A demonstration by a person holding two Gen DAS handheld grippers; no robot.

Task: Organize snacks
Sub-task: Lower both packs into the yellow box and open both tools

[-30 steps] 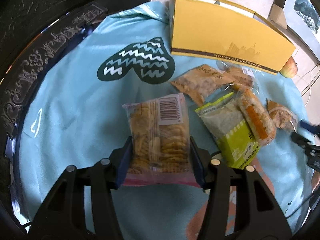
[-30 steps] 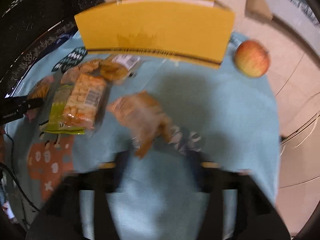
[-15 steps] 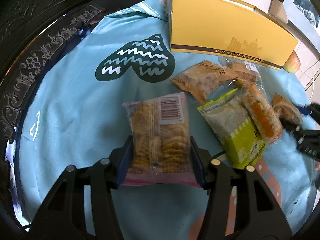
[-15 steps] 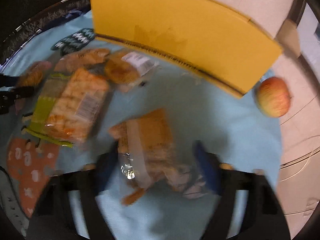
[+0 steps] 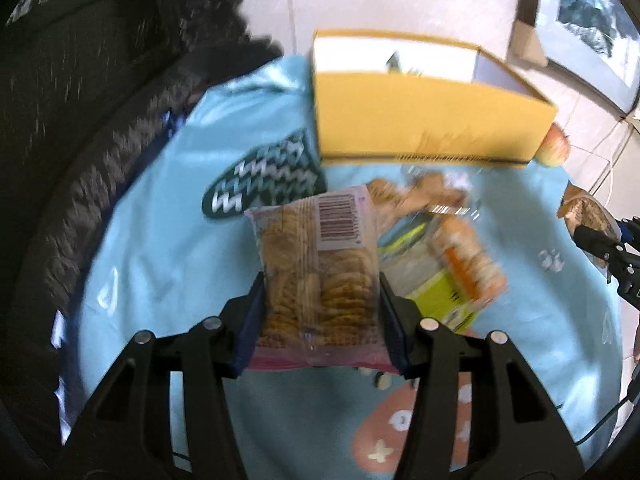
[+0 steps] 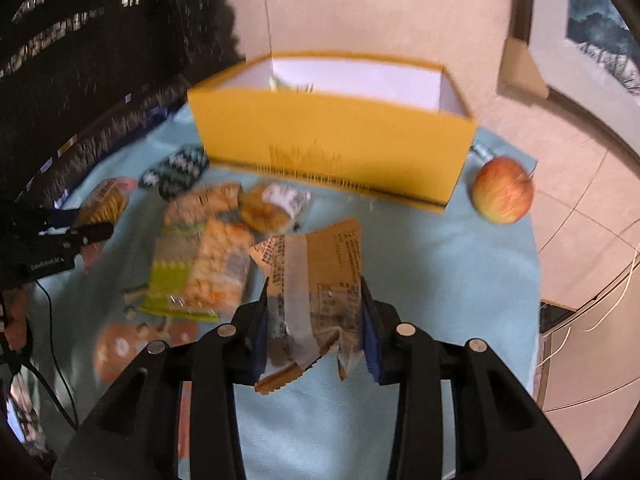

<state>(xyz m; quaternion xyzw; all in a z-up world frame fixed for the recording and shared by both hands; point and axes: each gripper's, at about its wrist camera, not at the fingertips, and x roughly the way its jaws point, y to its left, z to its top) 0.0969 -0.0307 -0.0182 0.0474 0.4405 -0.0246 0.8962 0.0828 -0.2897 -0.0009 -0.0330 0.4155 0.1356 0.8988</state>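
Yellow box (image 6: 332,148) open on top, near wall blocks a low approach. Loose packets (image 6: 200,264) crowd worktop (image 6: 440,280) centre-left; apple (image 6: 503,190) sits beside box's right end.

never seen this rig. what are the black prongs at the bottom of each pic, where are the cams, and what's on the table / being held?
The prongs are hand-held two-finger grippers, one per hand; each carries a fisheye camera looking along its fingers. The left gripper is clamped on a clear bag of round crackers. The right gripper has just been closing and now pinches a brown snack packet. On the blue cloth lie more snack packs, an open yellow box and an apple.
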